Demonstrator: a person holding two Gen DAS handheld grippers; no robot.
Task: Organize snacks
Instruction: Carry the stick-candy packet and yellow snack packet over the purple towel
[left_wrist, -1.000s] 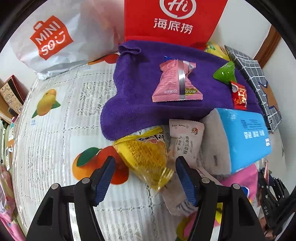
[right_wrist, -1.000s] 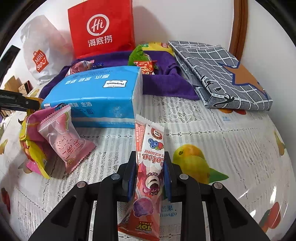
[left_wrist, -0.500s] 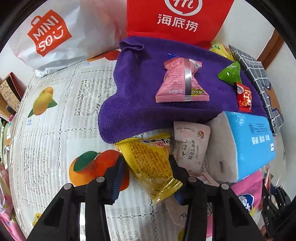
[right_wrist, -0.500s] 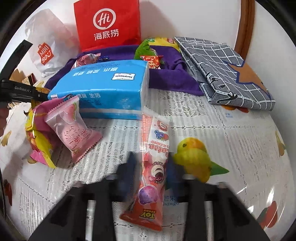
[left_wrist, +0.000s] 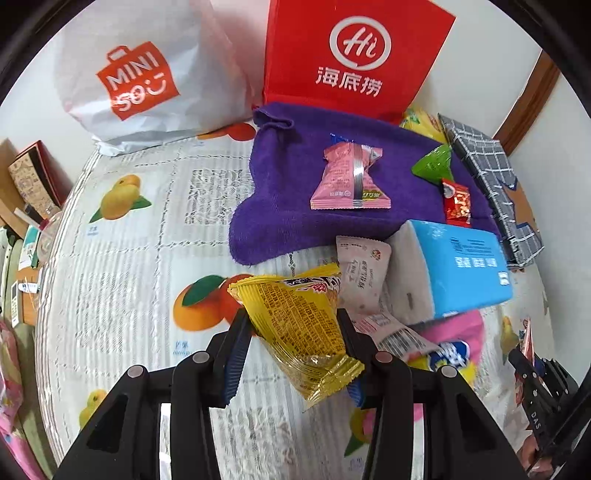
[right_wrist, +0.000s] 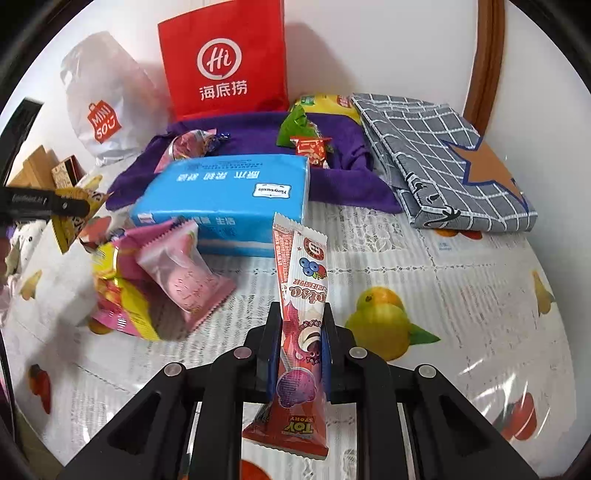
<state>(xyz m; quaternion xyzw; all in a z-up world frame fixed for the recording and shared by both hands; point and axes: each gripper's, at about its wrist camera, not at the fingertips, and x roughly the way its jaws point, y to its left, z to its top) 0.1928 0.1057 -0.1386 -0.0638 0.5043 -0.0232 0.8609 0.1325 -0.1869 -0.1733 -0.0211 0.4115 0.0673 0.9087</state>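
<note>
Tabletop (right_wrist: 461, 295) with a fruit-printed cover carries everything, and the biggest things stand at its far edge: a white shopping bag (left_wrist: 140, 74) and a red paper bag (left_wrist: 351, 55) against the wall. Just in front of the red bag lies a purple towel (left_wrist: 288, 206), and on it already rest a pink snack pack (left_wrist: 349, 177), a green wrapper (left_wrist: 432, 166) and a small red candy (left_wrist: 457, 201). I judge this towel to be the collecting place, so both held snacks must travel forward, away from the person. A blue tissue pack (right_wrist: 229, 199) lies between the right hand and the towel, touching the towel's near edge, so the right snack should pass over or around it. Beside it lies a grey checked cloth (right_wrist: 443, 155).

The left tool (left_wrist: 293, 350) pinches a yellow snack bag (left_wrist: 295, 317) at its sides, with the bag's long axis pointing forward and a little left. The towel is straight ahead and slightly right of it, with no thing in between, so the left hand has the freer way.

The right tool (right_wrist: 299, 350) is pressed together on a long candy stick pack (right_wrist: 303, 295), lifted off the tabletop, its long axis running forward along the fingers. More snacks, among them a pale pink pack (right_wrist: 184, 273), wait on the left of it.
</note>
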